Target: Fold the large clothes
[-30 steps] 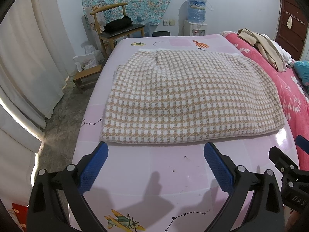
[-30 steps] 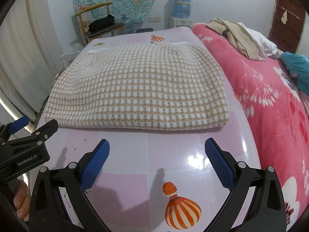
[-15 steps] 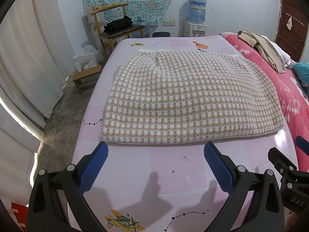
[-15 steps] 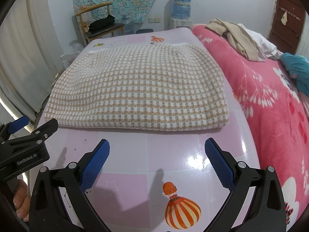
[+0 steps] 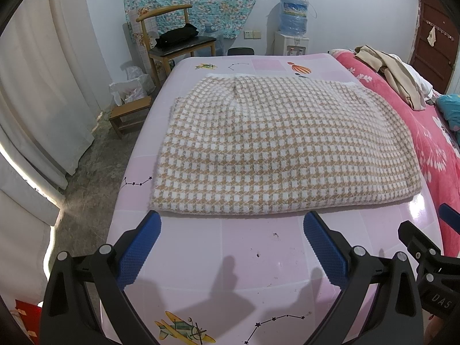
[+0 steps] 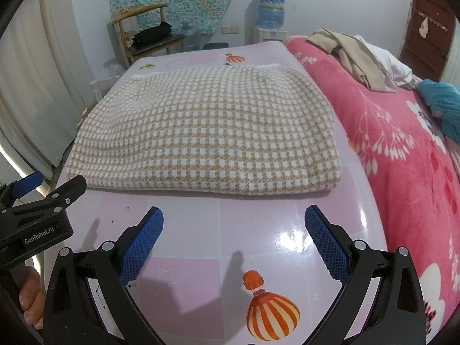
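Note:
A tan-and-white houndstooth garment (image 5: 281, 149) lies folded flat on the pink table (image 5: 230, 258); in the right wrist view the same garment (image 6: 212, 132) fills the table's (image 6: 258, 230) middle. My left gripper (image 5: 232, 221) hovers open just short of the garment's near edge, nothing between its blue pads. My right gripper (image 6: 234, 215) is open too, near the garment's front right part, empty. Each view shows the other gripper at its edge: the right one (image 5: 431, 256), the left one (image 6: 31, 198).
A pink floral bed (image 6: 402, 155) adjoins the table's right side, with beige clothes (image 6: 350, 54) and a teal item (image 6: 442, 100) on it. A wooden chair (image 5: 178, 40), small stool (image 5: 129, 115) and water dispenser (image 5: 293, 31) stand beyond. White curtains (image 5: 37, 86) hang left.

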